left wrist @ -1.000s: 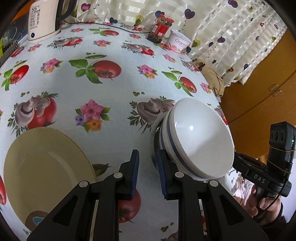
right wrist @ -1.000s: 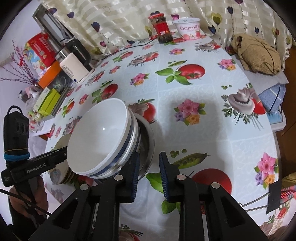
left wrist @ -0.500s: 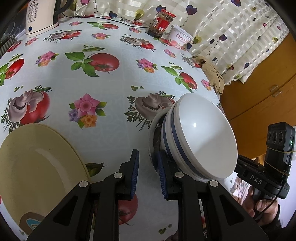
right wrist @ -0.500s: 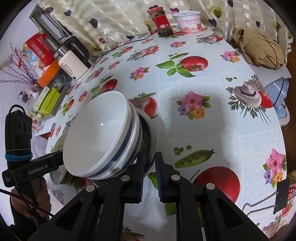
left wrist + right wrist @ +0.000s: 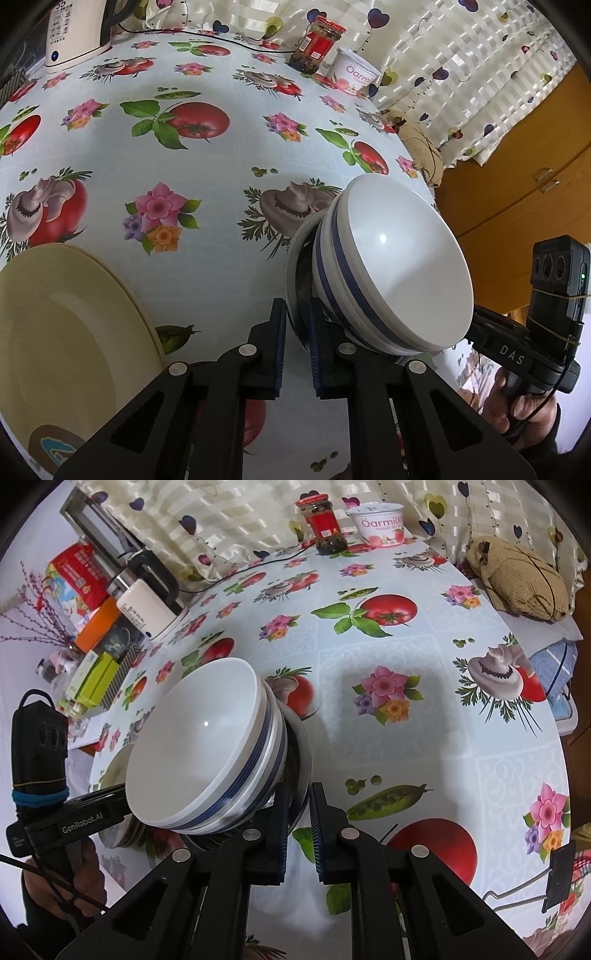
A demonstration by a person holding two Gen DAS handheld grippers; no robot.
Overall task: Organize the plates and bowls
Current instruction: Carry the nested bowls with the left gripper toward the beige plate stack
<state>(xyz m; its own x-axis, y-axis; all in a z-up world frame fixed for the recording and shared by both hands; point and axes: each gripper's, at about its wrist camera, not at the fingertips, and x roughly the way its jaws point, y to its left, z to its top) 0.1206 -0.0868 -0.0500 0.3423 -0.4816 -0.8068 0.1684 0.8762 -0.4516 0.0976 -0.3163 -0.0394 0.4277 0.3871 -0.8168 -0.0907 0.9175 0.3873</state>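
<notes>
White blue-banded bowls [image 5: 391, 280] sit stacked in a steel dish [image 5: 295, 266], both grippers [image 5: 297, 325] [image 5: 297, 812] clamped on its rim, angled downward over the tomato-print tablecloth [image 5: 207, 258]; cream plate [image 5: 62, 332] at nine o'clock.

Tablecloth [image 5: 424, 738] right of the stacked bowls [image 5: 207, 753] lies open; yellow plate [image 5: 62, 332] crowds their left.
</notes>
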